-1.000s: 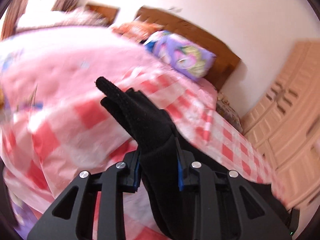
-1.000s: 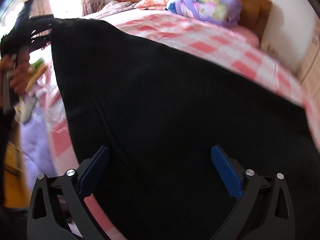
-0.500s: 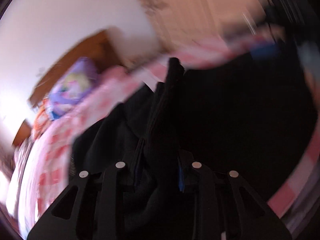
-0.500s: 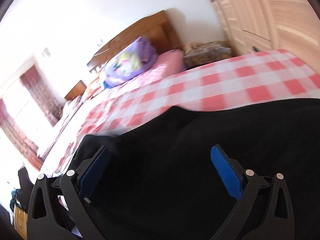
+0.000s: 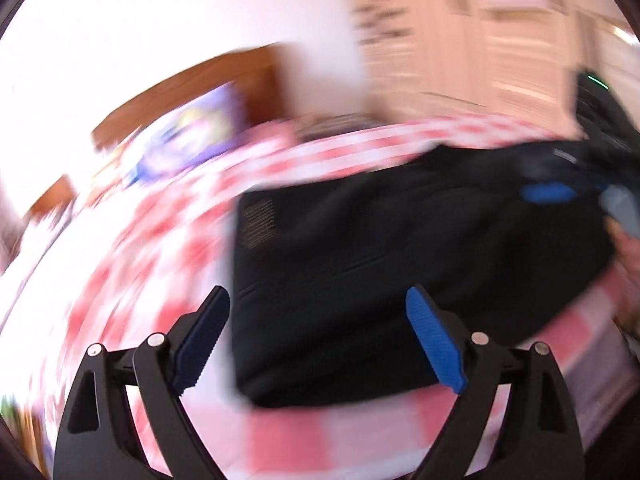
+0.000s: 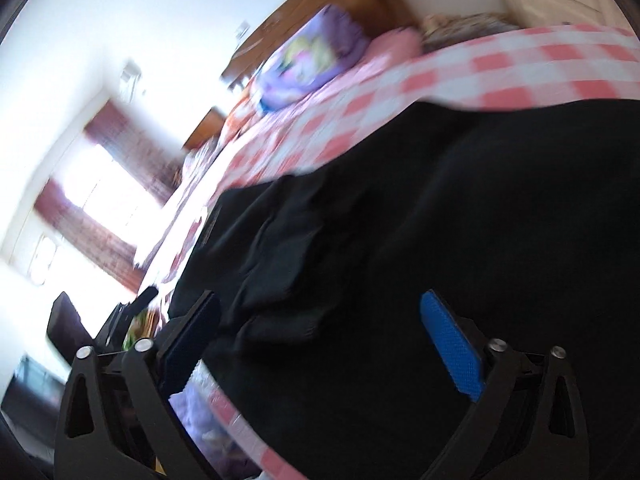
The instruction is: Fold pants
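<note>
The black pants [image 5: 380, 264] lie folded into a flat dark block on the pink and white checked bedspread [image 5: 152, 240]. My left gripper [image 5: 320, 336] is open and empty, just above the near edge of the pants. The right gripper shows at the far right of the left wrist view [image 5: 560, 194], at the far end of the pants. In the right wrist view the pants [image 6: 420, 240] fill the frame, and my right gripper [image 6: 324, 344] is open over them with nothing between its pads. Both views are blurred by motion.
A purple pillow [image 6: 312, 60] lies by the wooden headboard [image 6: 320, 4] at the far end of the bed. Light wooden wardrobe doors [image 5: 500, 32] stand beyond the bed. A bright window with dark red curtains [image 6: 100, 200] is on the left.
My left gripper was shut on a bunch of the pants and carried it over; it has let go and stands open. The pants now lie folded flat. The right gripper stayed open.
</note>
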`<state>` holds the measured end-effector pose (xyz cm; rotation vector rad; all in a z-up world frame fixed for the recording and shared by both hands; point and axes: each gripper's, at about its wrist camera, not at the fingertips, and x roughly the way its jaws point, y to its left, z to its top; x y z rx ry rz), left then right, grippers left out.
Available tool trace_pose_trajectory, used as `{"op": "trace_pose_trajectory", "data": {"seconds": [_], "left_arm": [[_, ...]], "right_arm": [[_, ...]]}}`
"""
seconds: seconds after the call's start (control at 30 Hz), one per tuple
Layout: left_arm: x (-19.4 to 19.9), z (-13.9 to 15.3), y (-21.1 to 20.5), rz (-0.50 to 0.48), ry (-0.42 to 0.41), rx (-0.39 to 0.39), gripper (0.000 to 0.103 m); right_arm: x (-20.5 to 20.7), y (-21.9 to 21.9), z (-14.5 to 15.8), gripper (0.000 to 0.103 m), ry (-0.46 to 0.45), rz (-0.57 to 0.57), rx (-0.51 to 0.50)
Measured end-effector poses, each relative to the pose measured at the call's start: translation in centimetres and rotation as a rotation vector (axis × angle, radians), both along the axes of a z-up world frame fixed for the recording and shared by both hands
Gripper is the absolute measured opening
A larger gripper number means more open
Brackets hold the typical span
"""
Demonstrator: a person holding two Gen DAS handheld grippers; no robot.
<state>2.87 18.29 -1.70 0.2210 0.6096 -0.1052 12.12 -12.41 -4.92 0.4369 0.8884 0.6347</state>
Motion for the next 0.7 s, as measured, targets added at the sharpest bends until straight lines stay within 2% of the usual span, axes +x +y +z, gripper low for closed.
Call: {"op": "trace_pose_trajectory", "data": {"seconds": [0.07, 0.17, 0.27, 0.3, 0.37, 0.47, 0.53, 0.7], "left_arm": [[-0.5, -0.2, 2.8, 0.057, -0.003, -0.050, 0.089], [-0.6, -0.5, 3.9, 0.069, -0.004, -0.037, 0.089], [-0.2, -1.2, 2.2, 0.067, 0.005, 0.039, 0.089], [0.3, -1.6, 1.4, 0.064, 0.007, 0.057, 0.089], [0.8, -2.2, 1.6, 0.064, 0.033, 0.067, 0.089], [0.9, -3.2, 1.4, 0.064, 0.041, 0.095, 0.090], [0.6, -3.3, 1.7, 0.060, 0.045, 0.084, 0.090], [-0.2, -2.9, 1.9, 0.068, 0.032, 0.111, 0.091]], "right_arm": [[-0.6, 1.3, 0.8, 0.080, -0.069, -0.010, -0.059], [-1.2, 2.8, 2.2, 0.078, -0.147, 0.017, -0.093], [-1.1, 5.0, 2.0, 0.064, -0.105, 0.111, -0.090], [-1.0, 6.1, 1.3, 0.064, -0.066, 0.117, -0.153], [-0.7, 6.7, 0.1, 0.064, -0.018, 0.113, -0.183], [-0.8, 5.9, -0.3, 0.060, 0.008, 0.096, -0.142], [-0.7, 5.2, -0.3, 0.057, 0.028, 0.077, -0.124], [-1.1, 5.0, 0.1, 0.057, 0.036, 0.064, -0.135]]}}
